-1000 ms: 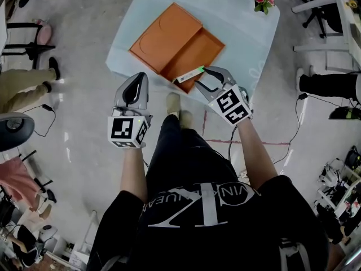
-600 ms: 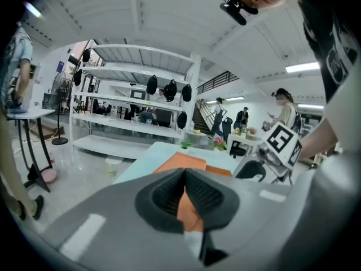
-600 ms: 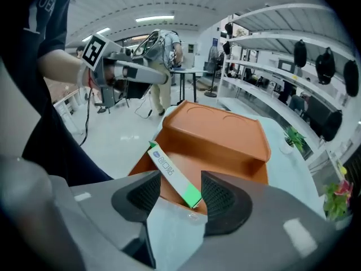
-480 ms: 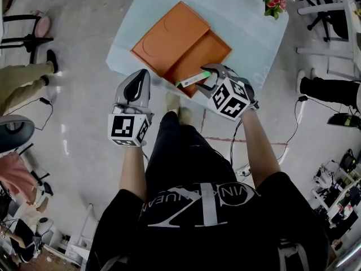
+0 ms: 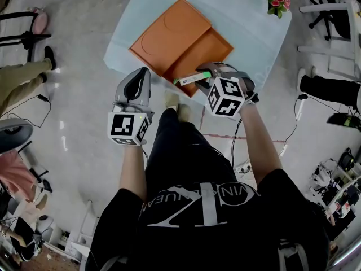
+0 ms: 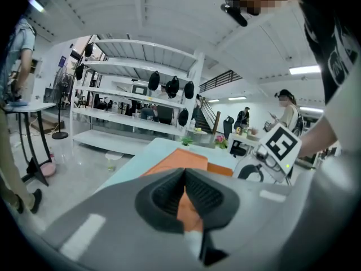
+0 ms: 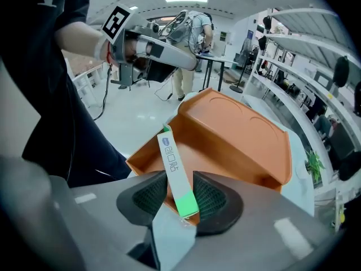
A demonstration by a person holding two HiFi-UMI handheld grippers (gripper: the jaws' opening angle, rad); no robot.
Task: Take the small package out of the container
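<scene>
The small package (image 5: 188, 79), a slim white box with a green end, leans on the near wall of the open orange container (image 5: 210, 48) on the pale table (image 5: 248, 21). My right gripper (image 5: 201, 75) is at that near wall, its jaws closing on either side of the package's green end with a thin gap at the pads. In the right gripper view the package (image 7: 174, 165) rises tilted between the right gripper (image 7: 179, 178) pads, over the container (image 7: 225, 145). My left gripper (image 5: 140, 75) hangs shut and empty off the table's near-left edge. Its pads meet in the left gripper (image 6: 184, 173) view.
The container's lid (image 5: 169, 33) lies open to the left of the tray. A pot of flowers (image 5: 278, 0) stands at the table's far right corner. Chairs (image 5: 330, 7), cables and people stand on the floor around the table.
My right gripper has moved up and left over the container's near wall, and its jaws have come in around the package. The left gripper has barely moved.
</scene>
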